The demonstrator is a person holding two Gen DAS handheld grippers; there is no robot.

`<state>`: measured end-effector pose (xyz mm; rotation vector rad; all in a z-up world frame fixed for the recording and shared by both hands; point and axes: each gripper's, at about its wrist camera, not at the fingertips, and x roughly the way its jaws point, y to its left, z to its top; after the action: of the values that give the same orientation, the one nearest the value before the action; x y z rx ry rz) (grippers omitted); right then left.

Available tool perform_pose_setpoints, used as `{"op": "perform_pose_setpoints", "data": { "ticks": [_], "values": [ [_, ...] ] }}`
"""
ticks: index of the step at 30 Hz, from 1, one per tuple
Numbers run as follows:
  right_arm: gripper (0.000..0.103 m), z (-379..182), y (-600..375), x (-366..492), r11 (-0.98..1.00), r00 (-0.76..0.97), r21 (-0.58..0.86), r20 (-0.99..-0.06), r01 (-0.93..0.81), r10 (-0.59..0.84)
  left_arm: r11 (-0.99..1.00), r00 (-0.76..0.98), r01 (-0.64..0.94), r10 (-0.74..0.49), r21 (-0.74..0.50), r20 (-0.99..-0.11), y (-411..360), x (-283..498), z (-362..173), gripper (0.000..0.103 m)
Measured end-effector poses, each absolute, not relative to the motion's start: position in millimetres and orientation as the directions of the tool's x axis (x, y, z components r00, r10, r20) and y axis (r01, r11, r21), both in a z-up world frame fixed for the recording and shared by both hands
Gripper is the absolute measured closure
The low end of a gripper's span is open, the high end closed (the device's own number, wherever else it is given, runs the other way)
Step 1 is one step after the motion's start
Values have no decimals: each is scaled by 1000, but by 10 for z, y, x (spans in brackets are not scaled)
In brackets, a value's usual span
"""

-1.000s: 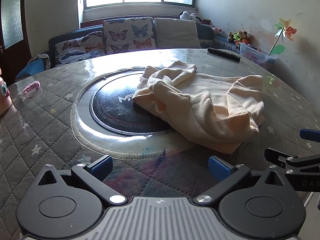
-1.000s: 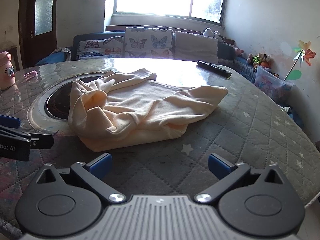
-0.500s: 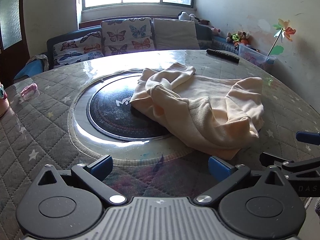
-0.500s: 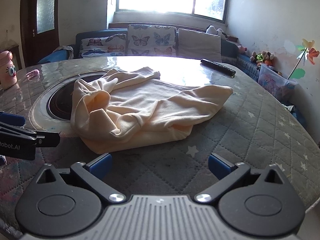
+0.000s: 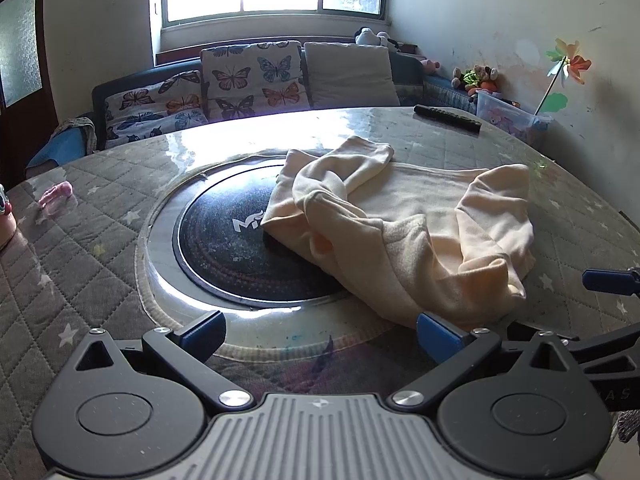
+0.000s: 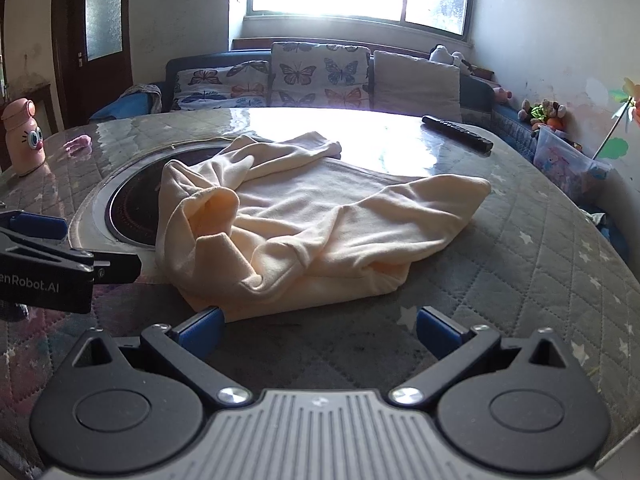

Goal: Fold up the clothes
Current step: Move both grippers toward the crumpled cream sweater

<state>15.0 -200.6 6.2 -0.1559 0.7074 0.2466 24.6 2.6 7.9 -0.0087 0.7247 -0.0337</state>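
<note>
Nearest my cams: left gripper point(image 5: 320, 330) jaws spread wide, holding nothing | right gripper point(image 6: 318, 326) also released, its left fingertip point(image 6: 202, 326) at the hem | mid-table: crumpled cream garment point(image 6: 304, 224) lying partly over black round hotplate point(image 5: 240, 240) on quilted table point(image 5: 80, 264) | far edge: remote control point(image 6: 458, 133) | beyond: butterfly cushions point(image 5: 248, 80).

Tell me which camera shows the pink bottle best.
The right wrist view: the pink bottle stands whole at the table's far left edge, cartoon eyes visible. The left wrist view catches only a cropped sliver at its left border.
</note>
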Motion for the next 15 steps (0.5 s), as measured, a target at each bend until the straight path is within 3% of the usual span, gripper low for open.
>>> {"op": "perform_pose_setpoints", "data": {
  "ticks": [15],
  "values": [
    [0,222,-2013,327,958,744,-28,-637,-284,202,1000,774,26,-17,5,-633,83,497,276,0]
  ]
}}
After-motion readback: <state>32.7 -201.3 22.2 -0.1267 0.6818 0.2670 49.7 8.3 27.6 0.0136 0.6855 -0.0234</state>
